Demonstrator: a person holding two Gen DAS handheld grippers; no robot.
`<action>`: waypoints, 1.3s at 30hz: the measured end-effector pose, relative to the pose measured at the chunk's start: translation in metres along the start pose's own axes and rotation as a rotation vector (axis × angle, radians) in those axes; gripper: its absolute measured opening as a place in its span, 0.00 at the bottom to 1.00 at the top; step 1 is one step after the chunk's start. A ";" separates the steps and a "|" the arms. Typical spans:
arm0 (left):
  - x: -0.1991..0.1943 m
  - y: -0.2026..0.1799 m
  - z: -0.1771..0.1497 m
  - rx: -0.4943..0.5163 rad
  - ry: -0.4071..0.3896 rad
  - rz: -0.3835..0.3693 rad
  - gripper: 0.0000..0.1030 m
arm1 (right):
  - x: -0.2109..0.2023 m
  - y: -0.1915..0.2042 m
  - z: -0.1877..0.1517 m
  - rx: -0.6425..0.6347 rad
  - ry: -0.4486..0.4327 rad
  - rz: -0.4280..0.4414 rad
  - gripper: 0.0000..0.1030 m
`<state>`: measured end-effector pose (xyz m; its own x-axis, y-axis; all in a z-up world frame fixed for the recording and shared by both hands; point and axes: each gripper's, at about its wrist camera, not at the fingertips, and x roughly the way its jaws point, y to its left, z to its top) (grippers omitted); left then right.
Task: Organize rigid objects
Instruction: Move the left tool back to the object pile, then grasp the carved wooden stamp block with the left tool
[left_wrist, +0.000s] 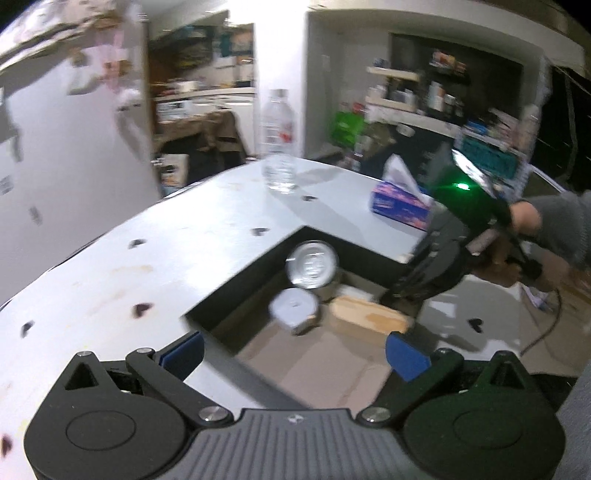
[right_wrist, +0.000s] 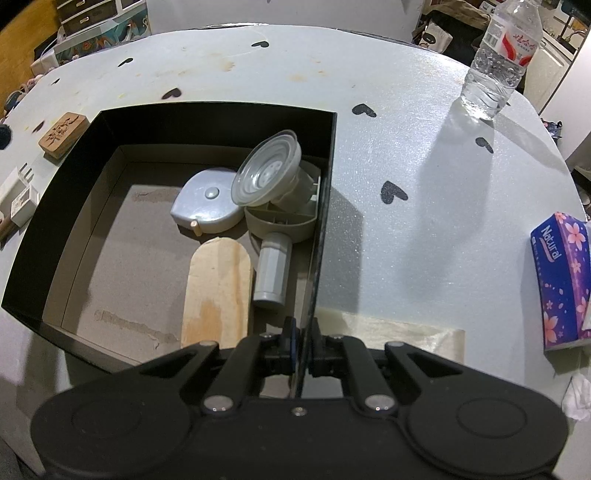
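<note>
The right tool (right_wrist: 302, 350) pinches the black box (right_wrist: 207, 118) wall on the surface (right_wrist: 424, 147), while the left tool (left_wrist: 293, 349) gapes empty.

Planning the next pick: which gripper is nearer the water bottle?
Hard to call. The right gripper is clamped on the box wall, the bottle across the table beyond it. The left gripper hangs open over the box's near side, the bottle far beyond.
</note>
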<state>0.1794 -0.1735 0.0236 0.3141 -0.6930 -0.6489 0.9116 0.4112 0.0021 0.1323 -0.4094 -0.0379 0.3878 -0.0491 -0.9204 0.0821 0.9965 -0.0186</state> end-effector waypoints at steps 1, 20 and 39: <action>-0.004 0.004 -0.003 -0.019 -0.005 0.023 1.00 | 0.000 0.000 0.000 -0.001 0.000 0.000 0.08; 0.001 0.136 -0.055 -0.460 0.015 0.434 1.00 | 0.000 0.000 0.000 0.008 -0.001 0.002 0.07; 0.058 0.182 -0.059 -0.491 0.179 0.496 0.73 | 0.000 -0.002 0.001 0.008 -0.001 0.002 0.08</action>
<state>0.3477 -0.1044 -0.0583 0.5732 -0.2654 -0.7752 0.4356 0.9000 0.0139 0.1327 -0.4112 -0.0376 0.3892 -0.0475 -0.9199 0.0891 0.9959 -0.0137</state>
